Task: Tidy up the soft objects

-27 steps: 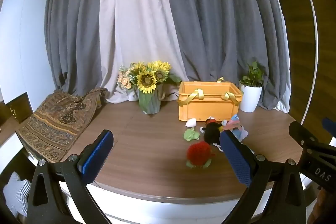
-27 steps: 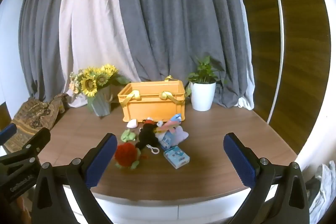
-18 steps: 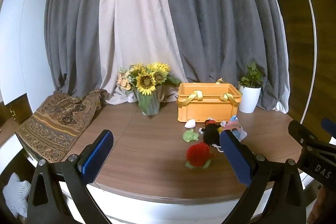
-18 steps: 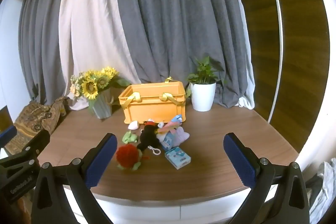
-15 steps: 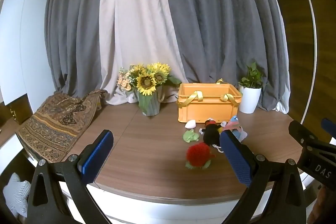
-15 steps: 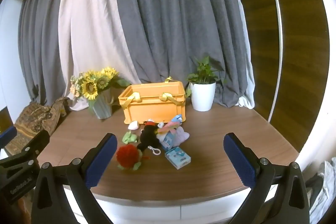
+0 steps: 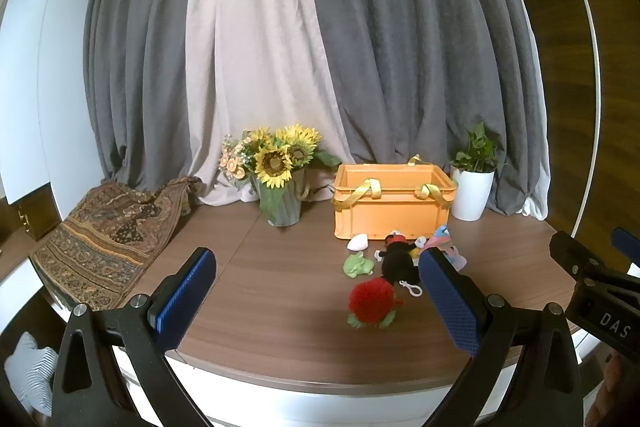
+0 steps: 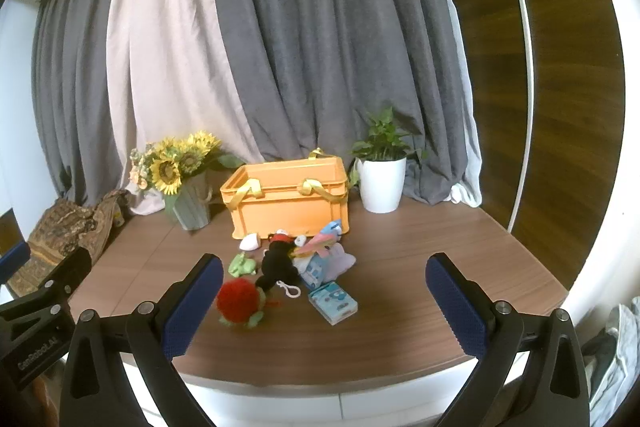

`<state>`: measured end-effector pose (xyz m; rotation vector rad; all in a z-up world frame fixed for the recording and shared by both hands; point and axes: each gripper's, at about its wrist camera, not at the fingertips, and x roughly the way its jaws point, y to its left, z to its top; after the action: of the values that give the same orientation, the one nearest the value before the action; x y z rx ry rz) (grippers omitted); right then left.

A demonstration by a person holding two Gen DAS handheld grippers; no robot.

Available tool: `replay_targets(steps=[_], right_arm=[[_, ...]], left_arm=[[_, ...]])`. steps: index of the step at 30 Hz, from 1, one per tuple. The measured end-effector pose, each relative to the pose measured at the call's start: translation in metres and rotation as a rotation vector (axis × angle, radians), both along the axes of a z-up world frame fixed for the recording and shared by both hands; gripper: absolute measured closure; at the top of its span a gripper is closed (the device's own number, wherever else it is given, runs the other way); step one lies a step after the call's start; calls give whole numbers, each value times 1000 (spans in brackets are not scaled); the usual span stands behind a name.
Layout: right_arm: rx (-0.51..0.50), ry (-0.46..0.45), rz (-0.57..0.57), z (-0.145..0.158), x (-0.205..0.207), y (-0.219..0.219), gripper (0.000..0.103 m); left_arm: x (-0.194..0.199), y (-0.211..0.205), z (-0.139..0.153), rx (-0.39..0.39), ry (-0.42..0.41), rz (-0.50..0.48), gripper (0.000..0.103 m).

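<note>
A pile of soft toys lies on the wooden table in front of an orange crate (image 7: pixel 390 205) (image 8: pixel 288 201). Nearest is a red fuzzy plush (image 7: pixel 374 301) (image 8: pixel 237 301). Behind it are a black plush with a keyring (image 7: pixel 398 259) (image 8: pixel 278 263), a green plush (image 7: pixel 357 265) (image 8: pixel 242 264), a white piece (image 8: pixel 250 241) and pink-blue plushes (image 8: pixel 330 255). A small blue packet (image 8: pixel 333 303) lies to the right. My left gripper (image 7: pixel 316 303) and right gripper (image 8: pixel 320 301) are both open and empty, held back at the table's front edge.
A vase of sunflowers (image 7: pixel 278 179) (image 8: pixel 182 183) stands left of the crate. A white potted plant (image 7: pixel 472 183) (image 8: pixel 382 175) stands right of it. A patterned cloth (image 7: pixel 108 231) drapes the table's left end. Curtains hang behind.
Both views have shifted very slightly; the toys sit a touch higher in frame. Nothing on the table has moved and both grippers stay open.
</note>
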<state>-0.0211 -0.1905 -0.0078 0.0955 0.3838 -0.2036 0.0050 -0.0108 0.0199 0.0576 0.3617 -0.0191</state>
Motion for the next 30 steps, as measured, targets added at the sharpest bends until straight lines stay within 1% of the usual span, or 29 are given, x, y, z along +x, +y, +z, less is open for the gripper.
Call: replay_targets(steps=[18, 30], right_arm=[[1, -4, 1, 5, -1, -2, 0], [1, -9, -1, 3, -3, 0, 0]], left_arm=[[-2, -4, -1, -12, -3, -5, 0], [-3, -6, -2, -16, -4, -8, 0]])
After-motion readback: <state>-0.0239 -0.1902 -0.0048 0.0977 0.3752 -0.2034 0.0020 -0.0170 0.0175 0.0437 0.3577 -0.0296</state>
